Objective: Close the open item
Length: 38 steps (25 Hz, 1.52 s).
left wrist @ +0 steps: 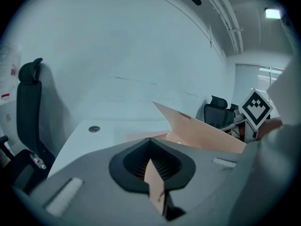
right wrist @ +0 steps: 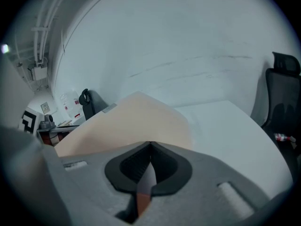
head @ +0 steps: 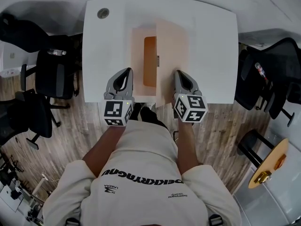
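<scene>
A tan paper folder (head: 165,46) lies open on the white table (head: 211,41), with a darker orange sheet (head: 149,60) inside. Its right flap (right wrist: 131,121) stands raised; the left flap (head: 138,55) lies lower. My left gripper (head: 125,73) is at the near left edge, shut on a strip of the folder's card (left wrist: 155,185). My right gripper (head: 179,74) is at the near right edge, shut on the raised flap's thin edge (right wrist: 145,182). In the left gripper view the raised flap (left wrist: 207,133) slants up to the right.
A round cable grommet (head: 103,13) sits in the table's far left corner. Black office chairs (head: 51,74) stand left of the table and more (head: 268,79) to the right. A round wooden stool (head: 268,164) is at lower right. The person stands at the near edge.
</scene>
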Each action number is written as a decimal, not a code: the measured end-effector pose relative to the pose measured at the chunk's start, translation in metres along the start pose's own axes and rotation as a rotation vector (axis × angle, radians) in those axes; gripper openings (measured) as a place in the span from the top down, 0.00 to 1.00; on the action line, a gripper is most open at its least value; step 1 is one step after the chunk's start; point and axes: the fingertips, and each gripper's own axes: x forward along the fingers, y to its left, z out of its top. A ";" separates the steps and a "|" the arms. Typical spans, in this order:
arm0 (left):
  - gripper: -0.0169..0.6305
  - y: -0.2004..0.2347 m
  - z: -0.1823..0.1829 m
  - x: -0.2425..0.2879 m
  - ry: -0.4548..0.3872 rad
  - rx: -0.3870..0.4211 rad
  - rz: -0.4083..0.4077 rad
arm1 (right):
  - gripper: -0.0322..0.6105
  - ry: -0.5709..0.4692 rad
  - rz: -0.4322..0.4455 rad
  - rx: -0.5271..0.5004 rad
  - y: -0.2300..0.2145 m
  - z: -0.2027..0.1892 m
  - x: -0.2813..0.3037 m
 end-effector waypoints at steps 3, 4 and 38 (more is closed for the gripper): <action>0.97 0.003 -0.003 0.002 0.004 -0.005 0.005 | 0.95 0.010 0.001 -0.003 0.000 -0.002 0.002; 0.97 0.005 -0.004 0.002 0.006 -0.006 0.007 | 0.95 0.014 0.002 -0.005 0.001 -0.003 0.003; 0.97 0.040 -0.065 0.022 0.146 -0.130 0.025 | 0.95 0.109 0.016 -0.059 0.020 -0.021 0.027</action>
